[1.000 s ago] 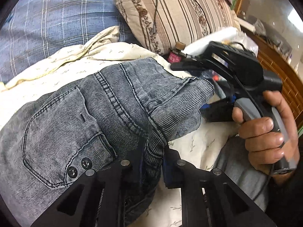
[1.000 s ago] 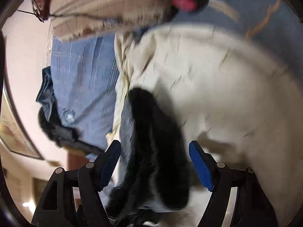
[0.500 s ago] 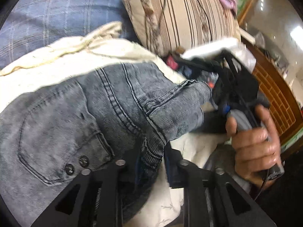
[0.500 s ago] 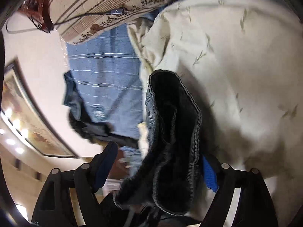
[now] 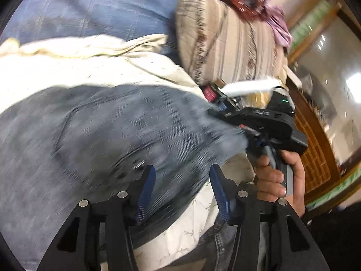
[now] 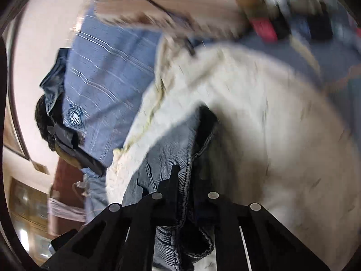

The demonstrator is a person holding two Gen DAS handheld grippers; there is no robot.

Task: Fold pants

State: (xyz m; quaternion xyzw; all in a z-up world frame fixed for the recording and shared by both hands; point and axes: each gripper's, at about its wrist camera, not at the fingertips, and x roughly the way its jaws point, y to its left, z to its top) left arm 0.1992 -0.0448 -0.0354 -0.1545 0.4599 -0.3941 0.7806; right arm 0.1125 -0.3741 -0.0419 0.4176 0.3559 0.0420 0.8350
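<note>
Grey-blue denim pants (image 5: 108,131) lie on a cream sheet (image 5: 90,67), blurred by motion. My left gripper (image 5: 181,192) is open, its blue pads on either side of the waist fabric without pinching it. My right gripper (image 6: 186,180) is shut on the pants' edge (image 6: 187,203), with the denim bunched between the fingers. In the left wrist view the right gripper (image 5: 259,122) and the hand holding it sit at the pants' right end.
A striped beige pillow (image 5: 225,43) lies behind the pants. A blue plaid cover (image 5: 90,6) spreads at the back, also in the right wrist view (image 6: 101,72). Small items, one red (image 5: 211,92), lie by the pillow. Wooden furniture (image 5: 315,149) stands right.
My left gripper has opened and let go of the waist fabric. My right gripper has closed onto the pants' edge. Both views have swung and blurred.
</note>
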